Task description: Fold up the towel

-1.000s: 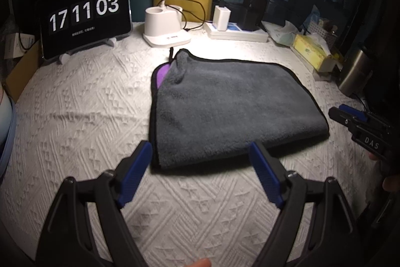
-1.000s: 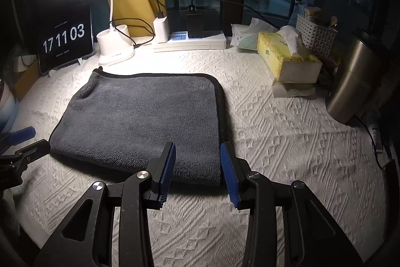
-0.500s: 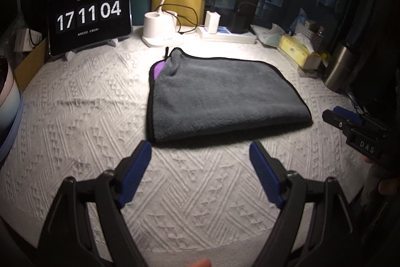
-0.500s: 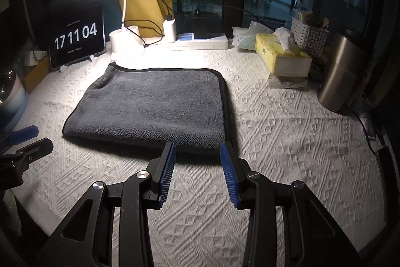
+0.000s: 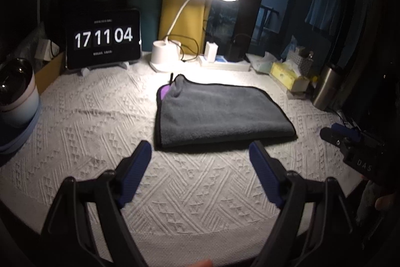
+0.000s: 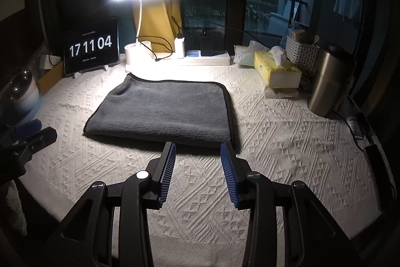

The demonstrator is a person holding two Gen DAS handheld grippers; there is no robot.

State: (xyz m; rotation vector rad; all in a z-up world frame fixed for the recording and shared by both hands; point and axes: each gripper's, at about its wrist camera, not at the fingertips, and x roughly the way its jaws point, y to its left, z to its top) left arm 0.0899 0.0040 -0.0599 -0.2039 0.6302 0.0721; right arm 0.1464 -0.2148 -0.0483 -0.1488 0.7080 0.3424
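A grey towel (image 5: 220, 111) with black edging lies folded flat on the white textured cloth; a purple inner layer shows at its far left corner. It also shows in the right wrist view (image 6: 165, 111). My left gripper (image 5: 200, 154) is open and empty, held above the cloth just in front of the towel's near edge. My right gripper (image 6: 197, 154) is open and empty, in front of the towel's near right corner. The right gripper shows at the right of the left wrist view (image 5: 350, 142).
A clock tablet (image 5: 103, 39), a lit desk lamp (image 5: 166, 56) and a power strip (image 5: 225, 61) stand along the back. A yellow tissue box (image 6: 277, 69), a basket (image 6: 300, 54) and a steel flask (image 6: 325, 84) stand at the right. A pale mug (image 5: 17, 94) stands at the left.
Both grippers have drawn back and up from the towel toward the near table edge. The towel has not moved. Both grippers stay open.
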